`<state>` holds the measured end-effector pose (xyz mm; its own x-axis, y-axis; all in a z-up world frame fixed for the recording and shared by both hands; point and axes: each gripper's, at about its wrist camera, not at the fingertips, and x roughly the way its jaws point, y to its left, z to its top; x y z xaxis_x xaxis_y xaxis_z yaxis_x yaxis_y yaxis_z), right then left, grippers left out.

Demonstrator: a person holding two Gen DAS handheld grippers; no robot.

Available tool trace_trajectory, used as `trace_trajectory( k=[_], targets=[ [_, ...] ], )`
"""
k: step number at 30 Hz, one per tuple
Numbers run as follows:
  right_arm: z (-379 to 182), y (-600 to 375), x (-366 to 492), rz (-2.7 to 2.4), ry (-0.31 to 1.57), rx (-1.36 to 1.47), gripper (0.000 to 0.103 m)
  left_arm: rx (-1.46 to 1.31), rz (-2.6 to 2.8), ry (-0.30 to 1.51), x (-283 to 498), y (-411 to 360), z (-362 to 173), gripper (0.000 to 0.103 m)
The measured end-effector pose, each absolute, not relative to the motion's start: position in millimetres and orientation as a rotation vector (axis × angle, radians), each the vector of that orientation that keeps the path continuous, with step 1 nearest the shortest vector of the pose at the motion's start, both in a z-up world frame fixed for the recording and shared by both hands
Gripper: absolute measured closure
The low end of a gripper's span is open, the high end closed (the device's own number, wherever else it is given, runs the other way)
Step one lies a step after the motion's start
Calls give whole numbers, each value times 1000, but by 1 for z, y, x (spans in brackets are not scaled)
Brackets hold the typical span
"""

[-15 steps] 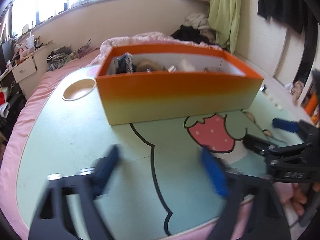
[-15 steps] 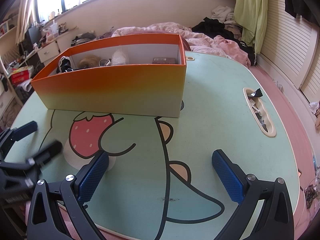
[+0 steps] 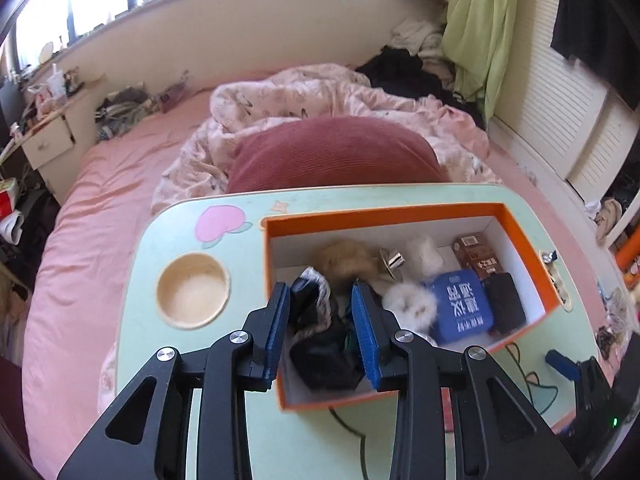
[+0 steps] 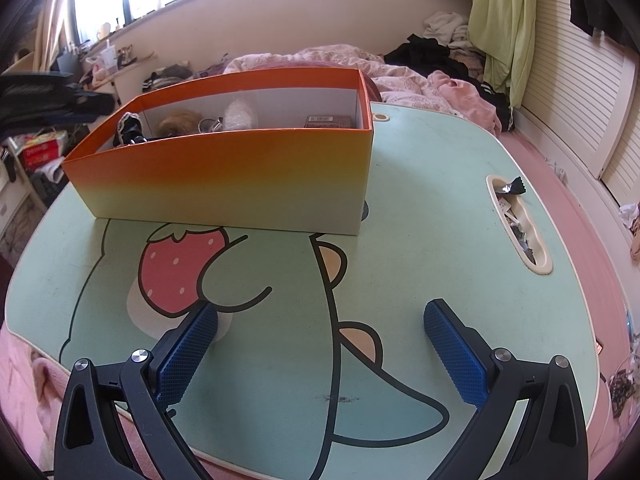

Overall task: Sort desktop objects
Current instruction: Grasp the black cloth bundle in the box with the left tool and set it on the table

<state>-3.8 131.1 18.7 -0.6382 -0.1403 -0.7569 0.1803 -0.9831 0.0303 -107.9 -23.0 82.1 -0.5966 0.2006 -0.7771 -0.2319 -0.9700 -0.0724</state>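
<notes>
Bedding in pink spreads behind a mint-green lap table point(image 4: 420, 184) printed with a cartoon figure and a strawberry, and on that table stands the orange box point(image 3: 524, 236), open at the top, white inside. A round cup recess point(image 3: 193, 296) sits in the table just left of the box, and a long slot point(image 4: 520, 228) along the right edge holds small wrappers.

Inside the box, from the left wrist view: a black fabric bundle with pale trim point(image 3: 320, 332) at the near left end, a tan fluffy thing point(image 3: 344, 260) behind it, a white fluffy ball point(image 3: 408, 304) in the middle, a blue pack with white characters point(image 3: 462, 306) beside that, then a black flat item point(image 3: 504, 304) and a brown carton point(image 3: 478, 256) toward the right wall. A small metal clip point(image 3: 394, 260) lies near the back.

The left gripper point(image 3: 322, 324) hangs over the box's left end, its jaws narrowed around the black bundle — whether the pads press the cloth I cannot tell.

The right gripper point(image 4: 320, 352) hovers low over the bare table in front of the box, jaws spread wide, holding nothing.
</notes>
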Motion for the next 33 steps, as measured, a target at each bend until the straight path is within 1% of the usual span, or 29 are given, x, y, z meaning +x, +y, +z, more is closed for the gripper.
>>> trace_trajectory(
  k=[4,5,6,7,9,11,15,17,19,22,26,29,32,33],
  targets=[
    [18,131,-4,-2693,72,1237,0,-1348,2571,150,-120,-5,60,69],
    [18,131,-4,-2693,71,1237,0,-1357,2589,196,-123,-2,56,73],
    [18,131,-4,-2692,72,1237,0,-1350,2621,227,-124,-1,51,91],
    [18,131,-5,-2692,72,1237,0,-1341,2633,213,-126,-5,51,94],
    [18,132,-5,-2692,69,1238,0,-1309,2618,103,-124,-13,54,95],
    [18,131,-5,-2693,72,1236,0,-1223,2610,44,-117,-19,67,96],
    [18,132,-5,-2693,72,1236,0,-914,2628,-112,-69,-38,122,96],
    [18,132,-5,-2693,72,1236,0,-781,2598,-142,-36,-46,148,96],
    [18,132,-4,-2693,72,1236,0,-728,2568,-118,-11,-47,157,96],
    [17,132,-4,-2692,72,1236,0,-769,2507,-67,11,-39,137,96],
    [18,132,-4,-2689,73,1238,0,-929,2407,-62,5,-19,77,96],
    [17,130,-4,-2689,73,1238,0,-957,2452,-98,-8,-9,55,89],
    [17,130,-4,-2689,73,1238,0,-918,2526,-105,-2,-14,55,72],
    [17,130,-4,-2689,72,1238,0,-904,2531,-108,3,-18,57,49]
  ],
)
